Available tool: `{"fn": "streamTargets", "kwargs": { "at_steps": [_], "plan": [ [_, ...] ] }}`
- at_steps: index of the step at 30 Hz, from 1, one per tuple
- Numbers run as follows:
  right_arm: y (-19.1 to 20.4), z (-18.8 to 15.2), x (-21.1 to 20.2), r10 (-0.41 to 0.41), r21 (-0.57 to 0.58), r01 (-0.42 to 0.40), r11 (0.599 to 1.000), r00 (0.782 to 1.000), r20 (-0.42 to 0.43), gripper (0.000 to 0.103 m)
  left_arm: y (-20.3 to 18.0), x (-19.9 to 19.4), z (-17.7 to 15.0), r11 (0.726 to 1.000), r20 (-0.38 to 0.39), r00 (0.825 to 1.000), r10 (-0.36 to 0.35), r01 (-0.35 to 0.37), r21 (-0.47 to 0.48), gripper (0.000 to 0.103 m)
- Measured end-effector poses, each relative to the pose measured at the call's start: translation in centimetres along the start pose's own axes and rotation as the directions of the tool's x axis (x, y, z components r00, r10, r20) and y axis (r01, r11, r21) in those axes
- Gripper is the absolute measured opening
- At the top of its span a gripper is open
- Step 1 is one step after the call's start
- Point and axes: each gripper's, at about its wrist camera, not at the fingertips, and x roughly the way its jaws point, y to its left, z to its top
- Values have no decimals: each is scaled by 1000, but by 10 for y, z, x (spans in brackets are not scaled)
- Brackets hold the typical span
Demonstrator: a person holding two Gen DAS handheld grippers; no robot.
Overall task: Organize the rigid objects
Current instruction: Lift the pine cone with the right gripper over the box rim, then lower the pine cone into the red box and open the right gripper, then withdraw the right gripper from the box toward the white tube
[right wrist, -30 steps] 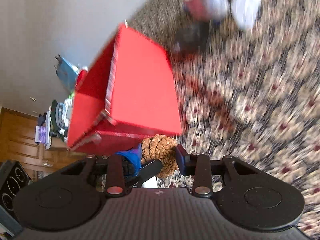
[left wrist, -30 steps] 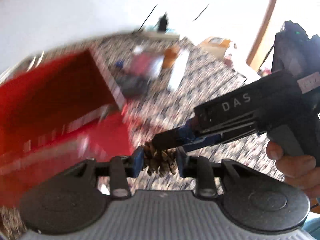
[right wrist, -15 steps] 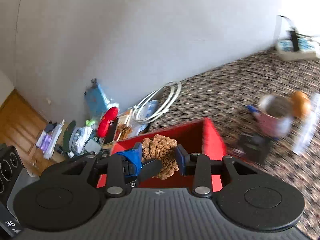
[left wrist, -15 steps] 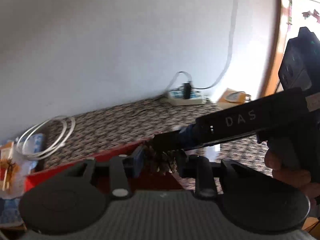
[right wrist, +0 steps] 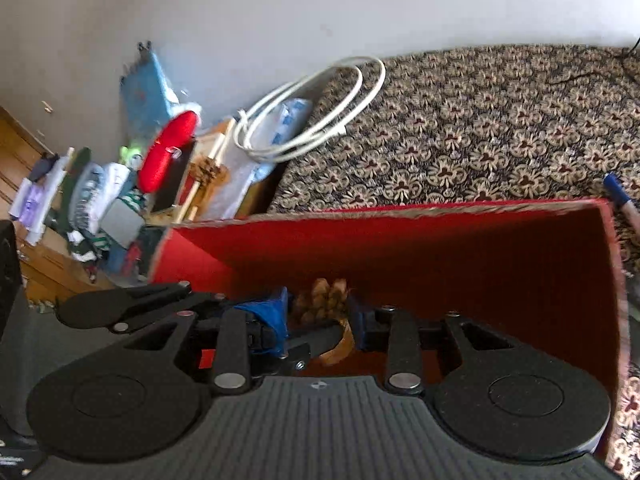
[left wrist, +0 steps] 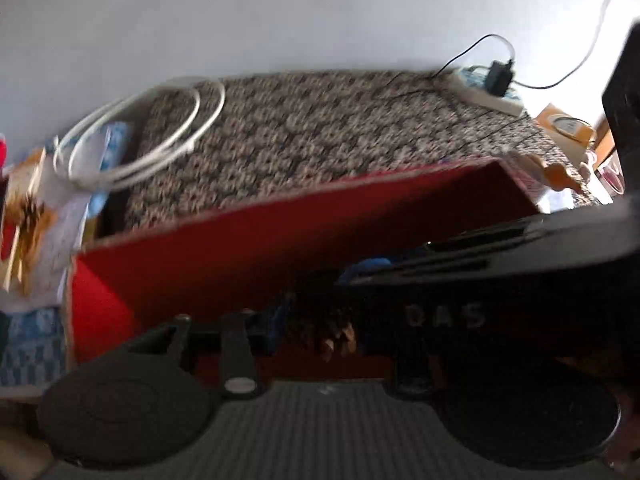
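Note:
Both grippers hold one brown pine cone inside the open red box. My right gripper is shut on the pine cone, blue pads at either side of it. My left gripper is shut on the same pine cone, seen dark and blurred low in the red box. The right gripper's black body marked DAS crosses the left wrist view from the right and hides the right finger.
The box stands on a patterned carpet. A coiled white cable and a clutter of household items lie at the left by the wall. A power strip lies at the far right. A blue-capped pen lies by the box's right wall.
Both grippers have come down with the pine cone from above the box rim into the red box. The mug and other items at the right have left the right wrist view.

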Motion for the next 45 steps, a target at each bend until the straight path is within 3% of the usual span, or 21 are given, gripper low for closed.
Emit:
{"fn": "streamTargets", "kwargs": {
  "at_steps": [3,8,12,14,17,22,27,31,33,36,40,45],
  "plan": [
    [-4,0,-3,-40,12,40,999,998,55,15,5,5,-1,997,-18,997,79,-79,-12,27],
    [-7,-3,-8,-85,44,79,996,985,151,16,31,15,-2,982,-115,992,55,-75,-175,30],
    [-7,-2,-8,-92,44,86,995,984,154,16,35,13,-5,971,-127,989,72,-98,-217,33],
    [-5,1,-6,-89,54,84,995,990,109,16,33,10,-4,969,-124,988,91,-116,-216,38],
    [-3,4,-6,-109,62,110,992,994,-28,15,35,7,-5,962,-103,987,120,-142,-234,47],
    [-9,5,-8,-223,46,237,970,952,-208,15,44,7,-6,943,-106,984,140,-165,-288,42],
    [-5,-13,14,-161,-3,176,984,898,-410,15,47,0,-9,939,-56,992,114,-126,-319,41],
    [-7,-19,29,-73,105,133,986,892,-446,15,48,-12,-13,938,30,994,105,-89,-336,42],
    [-14,-15,34,-120,158,201,967,901,-416,16,49,-14,-14,935,42,994,106,-85,-345,43],
    [-30,-11,21,-143,308,212,927,962,-232,17,47,-13,-13,935,35,992,117,-98,-341,43],
    [-43,-17,7,-94,403,151,902,983,-157,17,48,-12,-14,936,39,992,119,-99,-339,43],
    [-31,-27,-24,-137,326,143,934,990,-40,17,45,-13,-12,940,41,990,136,-116,-322,43]
  ]
}}
